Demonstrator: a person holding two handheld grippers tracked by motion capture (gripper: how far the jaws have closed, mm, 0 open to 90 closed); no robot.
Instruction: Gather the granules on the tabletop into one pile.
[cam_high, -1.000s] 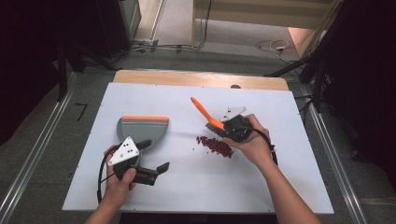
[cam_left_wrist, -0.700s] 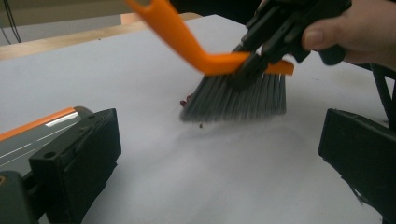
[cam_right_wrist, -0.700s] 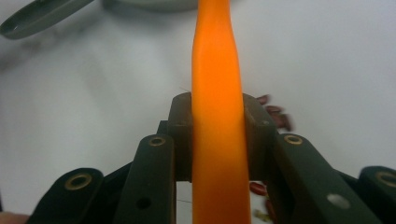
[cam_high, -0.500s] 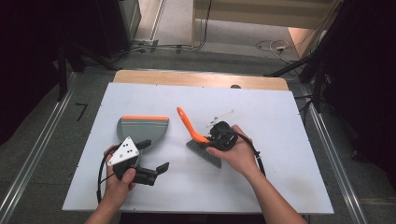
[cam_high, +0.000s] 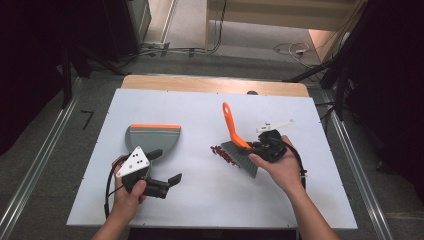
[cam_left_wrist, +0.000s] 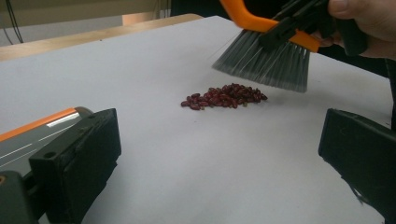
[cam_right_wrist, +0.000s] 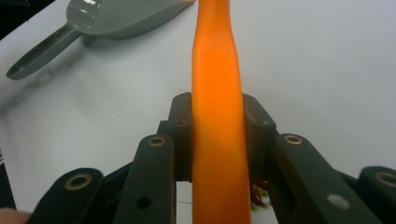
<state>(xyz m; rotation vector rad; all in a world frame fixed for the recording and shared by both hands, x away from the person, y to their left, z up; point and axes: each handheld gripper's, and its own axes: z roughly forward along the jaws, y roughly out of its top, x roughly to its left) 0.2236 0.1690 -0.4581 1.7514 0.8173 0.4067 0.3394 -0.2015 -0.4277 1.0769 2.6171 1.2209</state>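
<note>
Brush (cam_high: 239, 145) clamped in the closed right gripper (cam_high: 260, 149) has swung back right of the beans (cam_high: 222, 153), lifted, ready for another sweep toward the dustpan (cam_high: 150, 137)

Bright, even overhead light leaves the white bench (cam_high: 200, 210) washed out against dark surroundings, casts soft shadows under the dustpan (cam_right_wrist: 116, 18), while the close orange brush handle (cam_right_wrist: 217, 116) looks blurred and glossy.

Our beans (cam_high: 223, 153) mid-table (cam_high: 200, 105), brush (cam_high: 239, 150) just right of them, dustpan (cam_high: 150, 137) well left w/ our left gripper (cam_high: 167, 181) before it
</note>
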